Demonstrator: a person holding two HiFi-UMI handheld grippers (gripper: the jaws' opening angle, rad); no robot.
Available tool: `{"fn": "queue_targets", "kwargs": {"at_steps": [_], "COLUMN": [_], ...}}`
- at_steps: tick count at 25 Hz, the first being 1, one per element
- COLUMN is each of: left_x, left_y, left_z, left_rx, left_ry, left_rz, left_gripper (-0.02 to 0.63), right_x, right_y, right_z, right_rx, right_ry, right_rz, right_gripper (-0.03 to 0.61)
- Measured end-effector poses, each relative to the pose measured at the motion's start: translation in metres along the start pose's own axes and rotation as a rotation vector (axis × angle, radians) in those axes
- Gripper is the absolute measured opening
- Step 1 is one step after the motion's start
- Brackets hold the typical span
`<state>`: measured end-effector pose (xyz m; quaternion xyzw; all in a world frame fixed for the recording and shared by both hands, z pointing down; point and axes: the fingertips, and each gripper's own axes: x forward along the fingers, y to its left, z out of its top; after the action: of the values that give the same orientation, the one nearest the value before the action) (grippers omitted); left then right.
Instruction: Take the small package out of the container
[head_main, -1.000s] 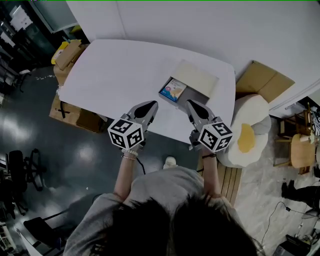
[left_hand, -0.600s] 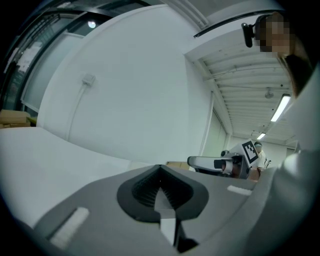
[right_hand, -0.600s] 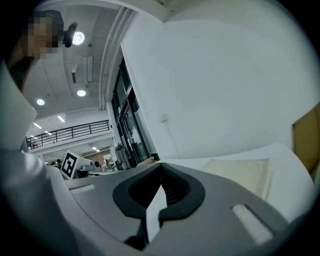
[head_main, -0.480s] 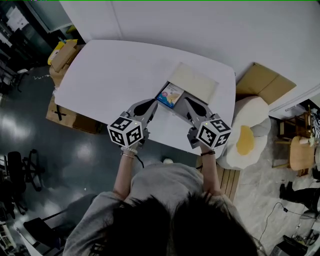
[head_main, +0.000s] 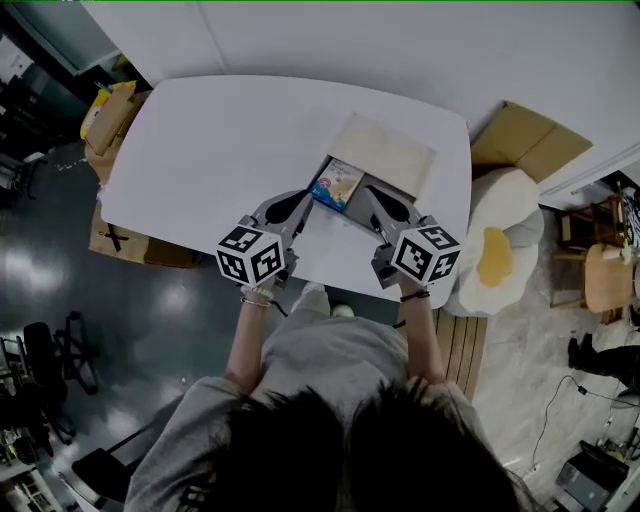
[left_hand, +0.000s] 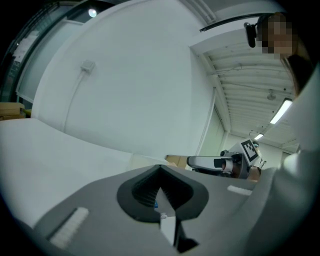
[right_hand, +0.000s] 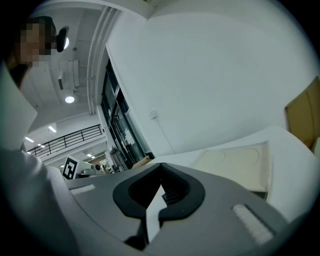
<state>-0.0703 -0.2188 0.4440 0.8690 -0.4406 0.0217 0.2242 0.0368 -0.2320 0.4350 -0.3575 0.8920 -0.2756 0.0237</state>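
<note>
Both sets of fingers are closed on nothing, so my main worry is driving in like this. The closed tips would shove the small package deeper or skid the whole container across the white counter instead of gripping. I judge the box is light, so a pinch that catches its wall along with the package could lift both.

The left gripper hovers at 7 o'clock of the package. The right gripper is at 4 o'clock, over the box's near rim.

The container is an open box with its cream lid folded back toward 1 o'clock. Only 1 item shows inside it, the blue-printed package at the 9 o'clock end. The rest of the interior looks dark and bare, though the right gripper hides part.
</note>
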Motion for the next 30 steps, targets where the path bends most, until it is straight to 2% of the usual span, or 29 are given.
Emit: {"fn": "queue_targets", "kwargs": {"at_steps": [7,20,30], "left_x": [0.015,0.037,0.044], "left_y": [0.020,0.047,0.058], "left_z": [-0.007,-0.029,-0.037], "left_rx": [-0.010,-0.045,-0.037], "left_ry": [0.086,0.195,0.253], "left_rz": [-0.051,-0.158,-0.227], "left_gripper": [-0.011,-0.011,-0.011], "right_x": [0.014,0.035,0.052], "right_y": [-0.014,-0.049,-0.060], "right_z": [-0.008,-0.035,-0.049], "right_rx": [0.066,0.223,0.318], "right_ry": [0.007,0.094,0.114], "right_rz": [-0.055,-0.184,-0.201], "right_gripper": [0.012,0.012,0.012]}}
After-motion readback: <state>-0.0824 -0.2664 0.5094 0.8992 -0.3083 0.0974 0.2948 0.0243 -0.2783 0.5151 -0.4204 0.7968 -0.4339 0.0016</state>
